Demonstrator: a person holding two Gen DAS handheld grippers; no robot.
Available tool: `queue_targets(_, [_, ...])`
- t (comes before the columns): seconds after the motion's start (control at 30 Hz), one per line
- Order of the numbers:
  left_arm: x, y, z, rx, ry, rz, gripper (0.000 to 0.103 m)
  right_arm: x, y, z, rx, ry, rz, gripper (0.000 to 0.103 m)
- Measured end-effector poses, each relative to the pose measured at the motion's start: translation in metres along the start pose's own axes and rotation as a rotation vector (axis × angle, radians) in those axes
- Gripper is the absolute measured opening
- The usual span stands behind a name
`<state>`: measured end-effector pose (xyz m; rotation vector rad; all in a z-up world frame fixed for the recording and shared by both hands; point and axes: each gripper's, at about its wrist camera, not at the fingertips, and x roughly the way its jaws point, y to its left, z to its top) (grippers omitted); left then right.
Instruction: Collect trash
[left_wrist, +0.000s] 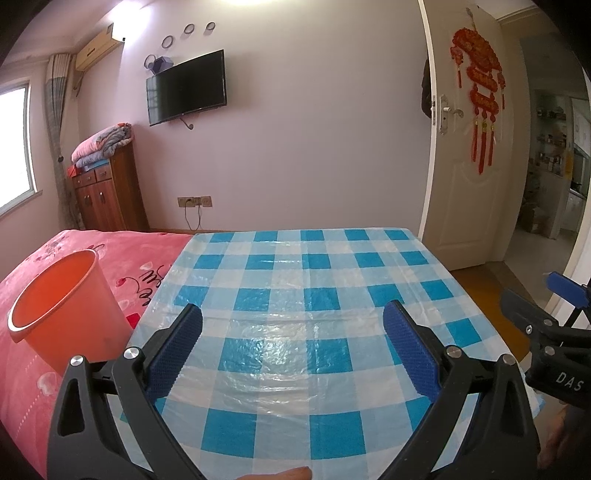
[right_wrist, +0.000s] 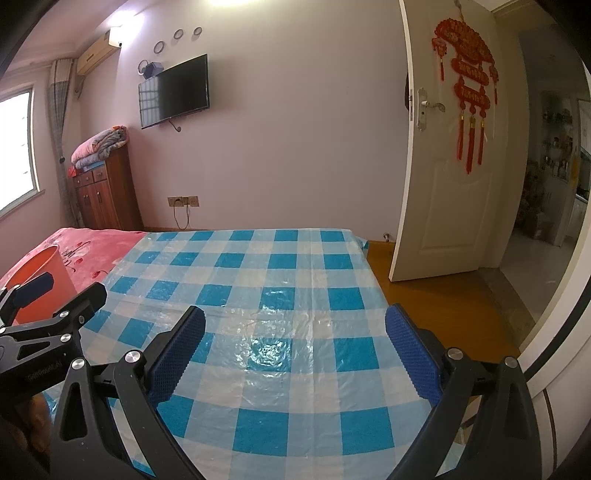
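An orange bucket (left_wrist: 62, 314) stands on the pink bedspread (left_wrist: 33, 402) to the left of a blue and white checked plastic sheet (left_wrist: 295, 332). It also shows at the left edge of the right wrist view (right_wrist: 37, 280). My left gripper (left_wrist: 291, 325) is open and empty above the sheet, with the bucket just to its left. My right gripper (right_wrist: 295, 325) is open and empty above the sheet's right half. Each gripper shows at the edge of the other's view. No loose trash shows on the sheet.
The sheet's right edge drops to a wooden floor (right_wrist: 424, 288). A white door (right_wrist: 447, 177) stands open at the right. A wooden cabinet (right_wrist: 105, 192) with folded blankets stands by the far wall, under a wall television (right_wrist: 173, 90).
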<state>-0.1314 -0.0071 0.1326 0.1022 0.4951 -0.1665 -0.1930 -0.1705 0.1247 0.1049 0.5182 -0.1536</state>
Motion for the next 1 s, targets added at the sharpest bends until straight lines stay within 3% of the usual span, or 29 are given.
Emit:
queue_targets(0.53, [0.034,-0.007,-0.009,0.030,0.040,0.053,0.099,0.039,0.002,-0.007,0.001,0.056,0.031,0.097])
queue_targets(0.7, [0.066,-0.012,-0.020,0.026,0.123,0.069,0.099,0.070,-0.003,-0.015,0.024,0.118,0.038,0.097])
queue_targets(1.0, [0.145,-0.013,-0.049,-0.029,0.308,0.128,0.099,0.159,-0.001,-0.043,0.016,0.312,0.021,0.097])
